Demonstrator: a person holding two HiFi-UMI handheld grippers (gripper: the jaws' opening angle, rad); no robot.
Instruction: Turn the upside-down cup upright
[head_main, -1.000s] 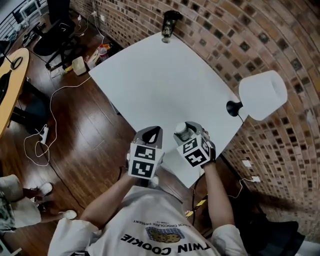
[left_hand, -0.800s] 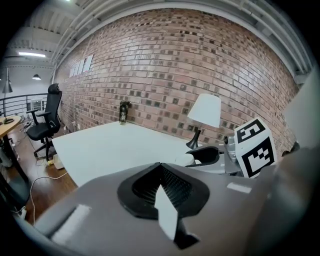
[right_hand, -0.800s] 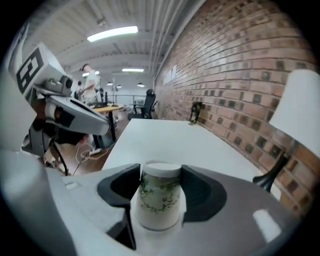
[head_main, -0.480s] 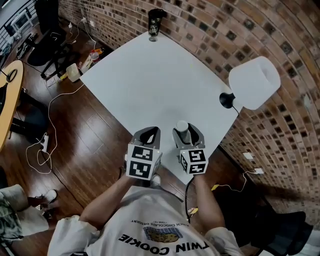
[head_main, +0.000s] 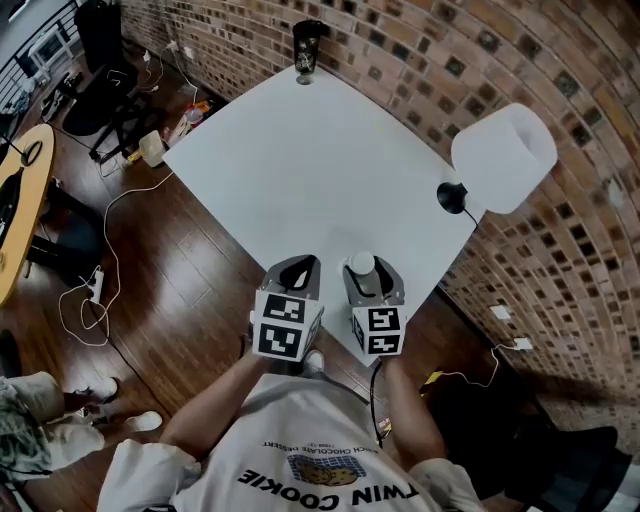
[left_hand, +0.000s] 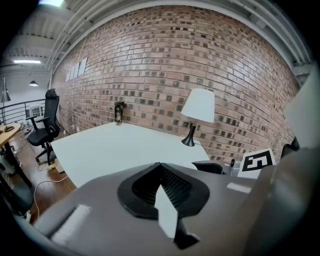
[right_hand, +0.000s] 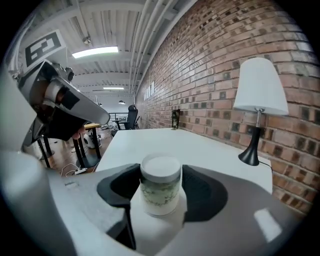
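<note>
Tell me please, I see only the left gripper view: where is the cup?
Observer: The cup stands between the jaws of the right gripper, which close on both its sides.
Operator: Which end is up?
Observer: A flat white end faces up; I cannot tell whether it is the base.
Operator: Is it near the table edge?
Observer: Yes, the head view shows it close to the near edge of the table.

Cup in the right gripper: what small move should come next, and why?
Probably lift a little, then roll the right gripper over. Its jaws press the cup on both sides, closed base up, at the near edge of the table. The left gripper is shut and empty.
</note>
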